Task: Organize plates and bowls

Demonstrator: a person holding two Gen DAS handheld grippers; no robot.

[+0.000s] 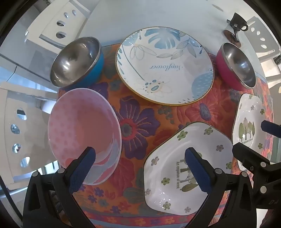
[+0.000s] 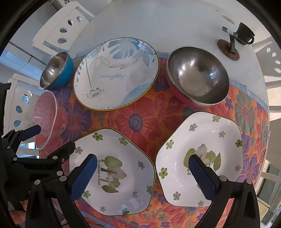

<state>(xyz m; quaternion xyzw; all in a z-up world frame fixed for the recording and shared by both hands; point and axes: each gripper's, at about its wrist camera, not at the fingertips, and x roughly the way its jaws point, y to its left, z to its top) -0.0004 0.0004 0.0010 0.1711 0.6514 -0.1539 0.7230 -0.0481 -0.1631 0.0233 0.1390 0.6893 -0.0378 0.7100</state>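
Observation:
On a floral mat lie a round blue-flower "Sunflower" plate point(image 1: 165, 64) point(image 2: 116, 73), a blue steel bowl point(image 1: 77, 61) point(image 2: 56, 70), a magenta steel bowl point(image 1: 235, 66) point(image 2: 198, 77), a pink bowl point(image 1: 84, 135) point(image 2: 47, 119) and two white forest-print square plates, one on the left point(image 1: 188, 164) point(image 2: 112, 168) and one on the right point(image 1: 251, 119) point(image 2: 202, 157). My left gripper point(image 1: 140, 171) is open and empty above the mat, between the pink bowl and the left square plate. My right gripper point(image 2: 142, 177) is open and empty above the gap between the two square plates.
The floral mat point(image 1: 140, 126) point(image 2: 140, 119) covers the near part of a white table point(image 1: 140, 15) point(image 2: 158, 22). A dark cup on a small stand point(image 1: 235, 26) point(image 2: 235, 42) sits at the far right. White chairs point(image 1: 58, 26) point(image 2: 59, 29) surround the table.

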